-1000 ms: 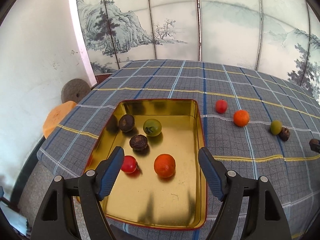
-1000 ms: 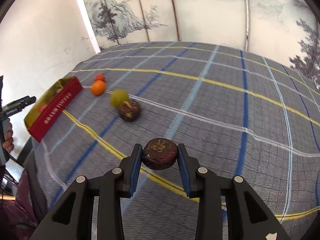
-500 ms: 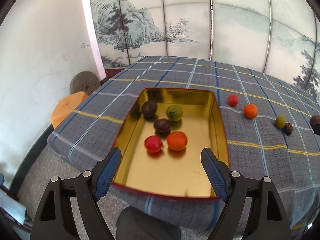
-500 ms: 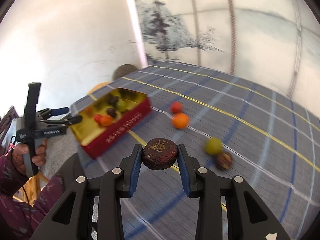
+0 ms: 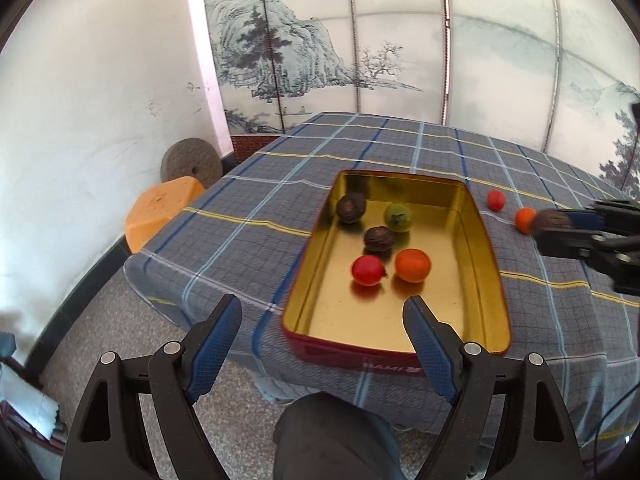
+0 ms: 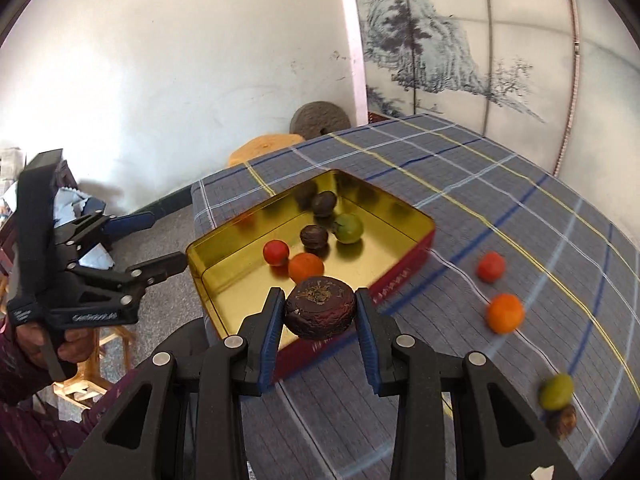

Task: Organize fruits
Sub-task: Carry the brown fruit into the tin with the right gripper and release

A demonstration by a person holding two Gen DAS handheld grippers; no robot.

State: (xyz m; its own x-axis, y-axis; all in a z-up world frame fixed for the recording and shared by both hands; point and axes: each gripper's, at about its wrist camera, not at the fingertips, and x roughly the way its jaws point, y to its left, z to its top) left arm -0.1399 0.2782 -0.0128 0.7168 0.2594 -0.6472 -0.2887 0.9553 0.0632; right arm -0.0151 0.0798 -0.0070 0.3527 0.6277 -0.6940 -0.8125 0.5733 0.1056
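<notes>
A gold-lined red tin (image 5: 486, 264) (image 6: 244, 216) sits on the plaid table and holds two dark brown fruits, a green one, a red one and an orange one (image 5: 413, 265). My right gripper (image 6: 320, 312) is shut on a dark brown wrinkled fruit (image 6: 320, 307), held just above the tin's near wall; it shows in the left wrist view (image 5: 552, 222) at the right. My left gripper (image 5: 322, 322) is open and empty, off the table's near edge in front of the tin. It shows at the left of the right wrist view (image 6: 160, 240).
On the cloth right of the tin lie a red fruit (image 6: 491, 267), an orange fruit (image 6: 505, 313), a green fruit (image 6: 556, 391) and a small brown one (image 6: 563, 421). An orange stool (image 5: 162, 216) and a stone disc (image 5: 191, 162) stand by the white wall. A painted screen stands behind the table.
My right gripper has carried the brown fruit left, from the open cloth to the tin's edge. My left gripper has pulled back from over the tin to beyond the table edge.
</notes>
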